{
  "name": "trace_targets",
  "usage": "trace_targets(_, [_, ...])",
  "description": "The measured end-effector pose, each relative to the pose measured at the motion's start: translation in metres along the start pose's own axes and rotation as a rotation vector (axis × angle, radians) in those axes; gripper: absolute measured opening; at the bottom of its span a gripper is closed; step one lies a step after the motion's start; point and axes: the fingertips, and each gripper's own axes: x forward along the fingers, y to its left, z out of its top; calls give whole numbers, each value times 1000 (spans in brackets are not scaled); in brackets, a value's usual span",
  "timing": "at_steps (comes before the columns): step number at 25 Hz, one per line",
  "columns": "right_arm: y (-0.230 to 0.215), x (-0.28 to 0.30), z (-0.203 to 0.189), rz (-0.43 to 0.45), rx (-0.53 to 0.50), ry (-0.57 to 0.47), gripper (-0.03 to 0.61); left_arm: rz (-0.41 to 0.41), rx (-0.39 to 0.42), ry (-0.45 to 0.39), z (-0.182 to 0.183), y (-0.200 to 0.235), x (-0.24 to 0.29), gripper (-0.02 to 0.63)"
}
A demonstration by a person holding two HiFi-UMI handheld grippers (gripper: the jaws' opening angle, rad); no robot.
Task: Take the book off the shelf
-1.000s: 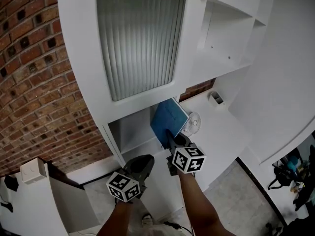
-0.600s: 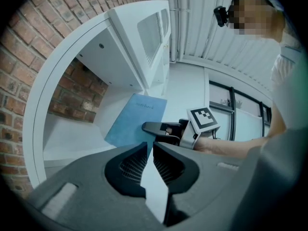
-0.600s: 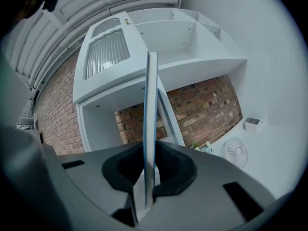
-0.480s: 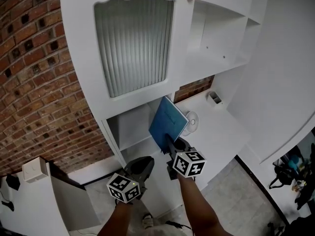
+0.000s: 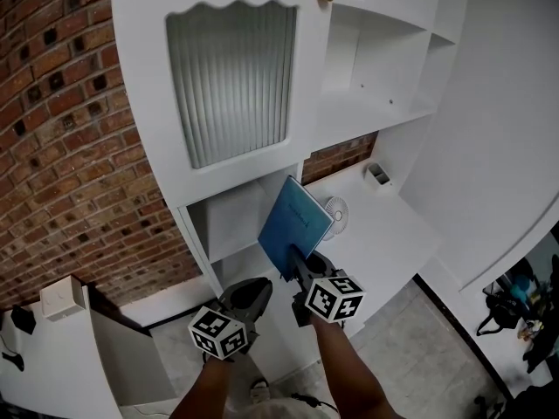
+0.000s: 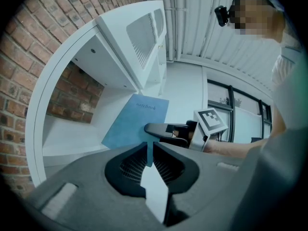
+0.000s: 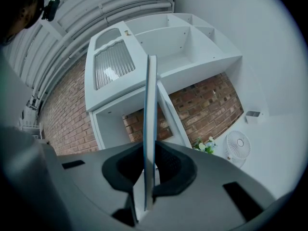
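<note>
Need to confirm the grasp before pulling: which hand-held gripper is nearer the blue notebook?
Right. The right hand-held gripper is clamped on the blue notebook at its lower edge; the left hand-held gripper hangs below and to its left, not touching it.

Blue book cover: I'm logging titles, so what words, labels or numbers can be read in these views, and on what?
"notebook": on the cover of the blue book, in the left gripper view.
The same print in the head view is too small to read.
Marker cubes: black-and-white square patterns only, no words.
Nothing else is readable.
</note>
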Motion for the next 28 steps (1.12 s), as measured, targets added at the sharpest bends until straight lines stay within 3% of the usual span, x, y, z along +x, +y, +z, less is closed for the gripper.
trace_targets(13, [11,-45,5,51,110,-53,54,-20,12,0,1,-28,-6,25])
trace_targets(28, [15,-93,-10,74,132,-32,54,-41,13,-12,-1,-54,-7,25])
